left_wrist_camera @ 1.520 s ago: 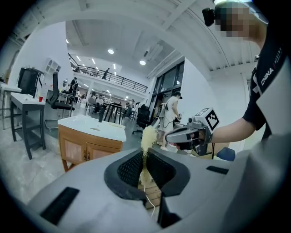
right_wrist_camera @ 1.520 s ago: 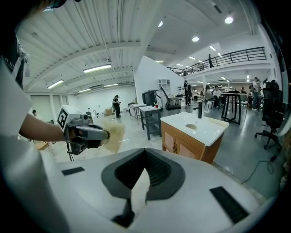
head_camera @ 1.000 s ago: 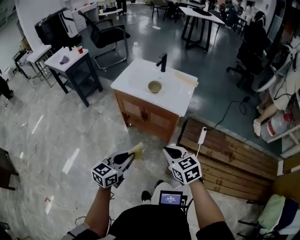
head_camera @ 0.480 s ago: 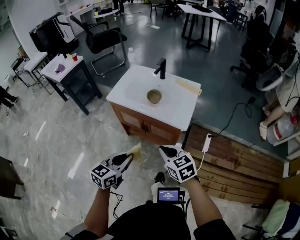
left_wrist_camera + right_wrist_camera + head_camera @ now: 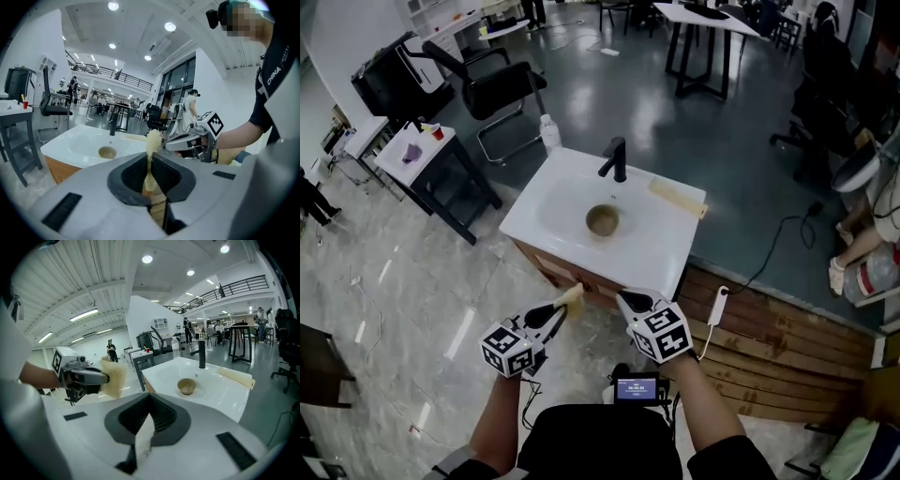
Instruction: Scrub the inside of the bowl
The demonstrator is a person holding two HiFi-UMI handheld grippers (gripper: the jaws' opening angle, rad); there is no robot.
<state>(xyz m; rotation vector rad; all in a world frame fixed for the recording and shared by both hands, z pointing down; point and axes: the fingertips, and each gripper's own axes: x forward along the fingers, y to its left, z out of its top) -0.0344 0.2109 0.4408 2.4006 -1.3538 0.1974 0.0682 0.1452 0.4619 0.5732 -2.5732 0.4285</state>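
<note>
A small tan bowl (image 5: 602, 220) sits in the white sink basin (image 5: 558, 202) of a wooden cabinet, well ahead of both grippers. My left gripper (image 5: 561, 310) is shut on a yellow sponge (image 5: 573, 296), held low in front of the person's body. In the left gripper view the sponge (image 5: 152, 140) sticks up from between the jaws, with the bowl (image 5: 107, 152) beyond it. My right gripper (image 5: 627, 301) is shut and holds nothing. In the right gripper view the bowl (image 5: 186, 386) lies ahead, and the left gripper (image 5: 89, 377) with the sponge (image 5: 114, 376) is at the left.
A black faucet (image 5: 615, 158) stands behind the bowl and a beige strip (image 5: 678, 199) lies on the sink's right rim. A bottle (image 5: 547, 132) stands by the far left corner. A small table (image 5: 422, 150) and office chair (image 5: 492, 80) stand left; wooden boards (image 5: 769, 328) lie right.
The sink and bowl have come nearer and lower in the head view as the person walks towards them. Both grippers keep the same pose, and the sponge stays held.
</note>
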